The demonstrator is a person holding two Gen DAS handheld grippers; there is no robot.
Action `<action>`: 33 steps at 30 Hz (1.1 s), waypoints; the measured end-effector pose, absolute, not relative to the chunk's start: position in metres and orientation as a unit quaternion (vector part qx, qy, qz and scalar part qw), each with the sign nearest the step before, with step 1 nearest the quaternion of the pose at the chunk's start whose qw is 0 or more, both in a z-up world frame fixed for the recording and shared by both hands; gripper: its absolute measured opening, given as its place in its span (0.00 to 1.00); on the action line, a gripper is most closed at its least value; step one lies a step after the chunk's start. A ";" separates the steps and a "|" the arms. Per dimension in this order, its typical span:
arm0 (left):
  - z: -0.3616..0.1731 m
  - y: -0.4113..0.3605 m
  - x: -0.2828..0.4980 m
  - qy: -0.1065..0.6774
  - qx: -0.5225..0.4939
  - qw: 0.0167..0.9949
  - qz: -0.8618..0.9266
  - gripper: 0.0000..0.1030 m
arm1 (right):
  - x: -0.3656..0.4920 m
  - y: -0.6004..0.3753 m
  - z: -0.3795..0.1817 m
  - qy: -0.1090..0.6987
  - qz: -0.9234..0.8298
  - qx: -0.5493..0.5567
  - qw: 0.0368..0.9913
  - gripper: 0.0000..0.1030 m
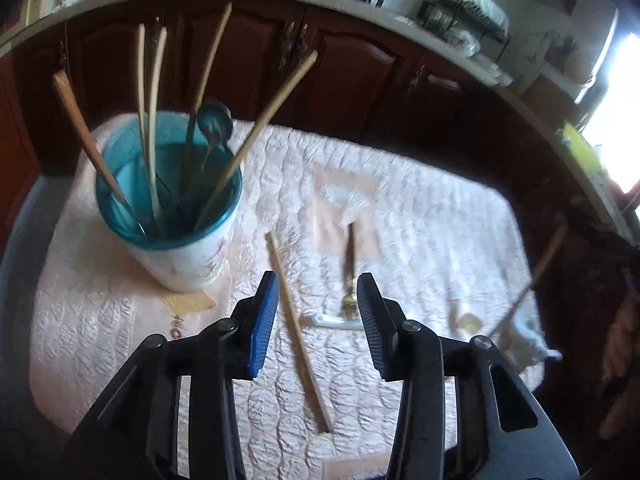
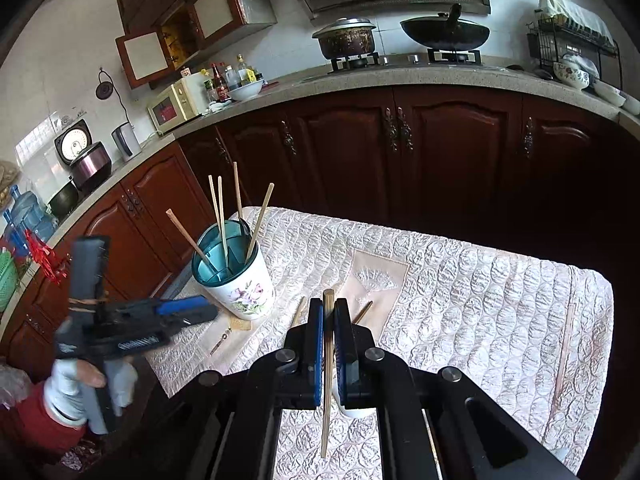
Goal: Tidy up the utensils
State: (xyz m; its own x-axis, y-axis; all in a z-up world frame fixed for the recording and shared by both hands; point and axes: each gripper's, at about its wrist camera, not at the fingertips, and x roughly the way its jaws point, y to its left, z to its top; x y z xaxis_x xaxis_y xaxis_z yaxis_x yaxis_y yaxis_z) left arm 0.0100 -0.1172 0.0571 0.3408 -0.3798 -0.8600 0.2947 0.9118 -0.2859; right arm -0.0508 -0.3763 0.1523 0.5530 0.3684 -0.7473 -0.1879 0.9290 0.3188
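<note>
A white flowered cup with a teal rim (image 1: 188, 260) (image 2: 244, 288) stands at the back left of the quilted cloth (image 1: 420, 220). It holds several wooden chopsticks and a metal spoon (image 1: 216, 124). My left gripper (image 1: 318, 292) (image 2: 212, 309) is open above the cloth, just right of the cup. A loose chopstick (image 1: 298, 332) lies on the cloth below the gap between its fingers. A gold-headed fork (image 1: 350, 272) and a white utensil (image 1: 332, 322) lie near the right finger. My right gripper (image 2: 328, 308) is shut on a chopstick (image 2: 327, 360), held above the cloth.
Another chopstick (image 2: 564, 356) lies along the cloth's right side, and a small utensil (image 2: 222, 340) near its left edge. Dark wooden cabinets (image 2: 440, 140) and a stone counter (image 2: 360, 80) run behind the table, with a pot, a wok and a dish rack (image 2: 572, 44).
</note>
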 end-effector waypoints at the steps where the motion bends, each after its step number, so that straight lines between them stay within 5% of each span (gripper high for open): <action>1: 0.043 -0.124 0.014 0.545 -0.031 0.815 -0.196 0.38 | -0.051 -0.378 0.150 0.446 0.158 0.103 0.875 0.04; 14: -0.080 -0.175 0.080 0.597 0.015 0.798 -0.083 0.38 | -0.049 -0.400 0.122 0.463 0.154 0.132 0.863 0.04; 15: -0.081 -0.177 0.082 0.598 0.020 0.797 -0.083 0.35 | -0.048 -0.400 0.121 0.462 0.154 0.133 0.863 0.04; 16: -0.080 -0.179 0.083 0.602 0.022 0.794 -0.088 0.19 | -0.046 -0.400 0.120 0.462 0.155 0.134 0.863 0.04; 17: -0.077 -0.179 0.083 0.604 0.017 0.790 -0.101 0.05 | -0.046 -0.400 0.120 0.461 0.156 0.134 0.863 0.04; 33: 0.070 -0.093 0.015 0.525 -0.059 0.821 -0.216 0.04 | -0.044 -0.369 0.155 0.428 0.190 0.112 0.877 0.04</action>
State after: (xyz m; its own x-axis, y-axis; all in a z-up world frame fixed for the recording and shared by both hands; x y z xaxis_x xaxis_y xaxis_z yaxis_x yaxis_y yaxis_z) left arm 0.0154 -0.0931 0.0698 0.3554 -0.4170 -0.8365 0.2921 0.8997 -0.3244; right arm -0.0438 -0.3686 0.1546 0.5623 0.4283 -0.7074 -0.2367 0.9030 0.3586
